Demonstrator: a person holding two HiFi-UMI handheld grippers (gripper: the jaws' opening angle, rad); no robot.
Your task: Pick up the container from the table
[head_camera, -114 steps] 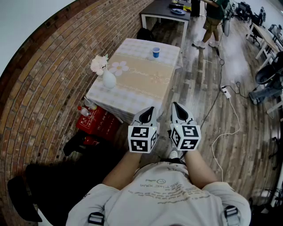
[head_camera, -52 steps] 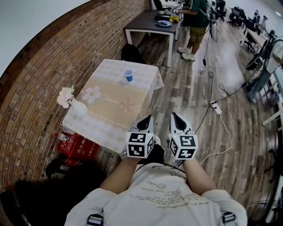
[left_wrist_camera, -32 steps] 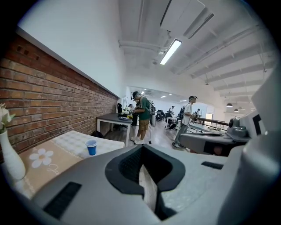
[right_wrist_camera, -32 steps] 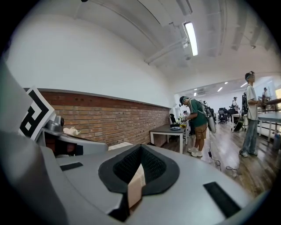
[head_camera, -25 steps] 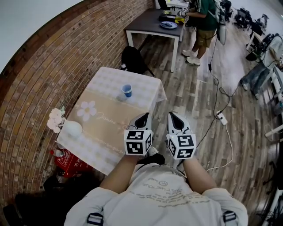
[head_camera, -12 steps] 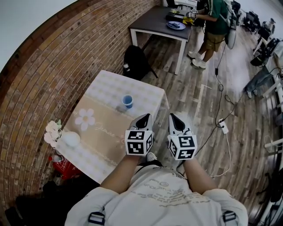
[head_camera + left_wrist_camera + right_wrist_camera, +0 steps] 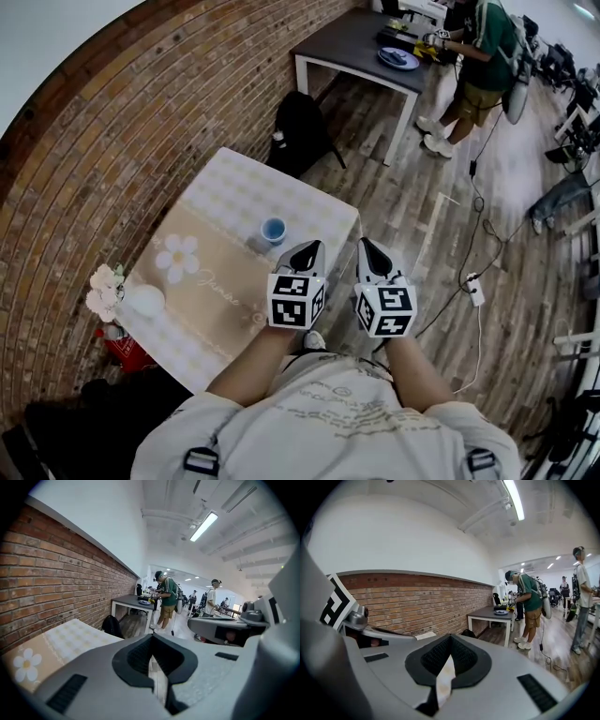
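Two grippers side by side near table's (image 7: 228, 184) edge: left gripper (image 7: 310, 247) and right gripper (image 7: 367, 246), each with jaws closed tip to tip, nothing between them. Container (image 7: 274, 230): small round blue cup, open top, pale inside, upright on checked cloth at edge of beige daisy-print runner. Cup sits near left gripper's tip, untouched.
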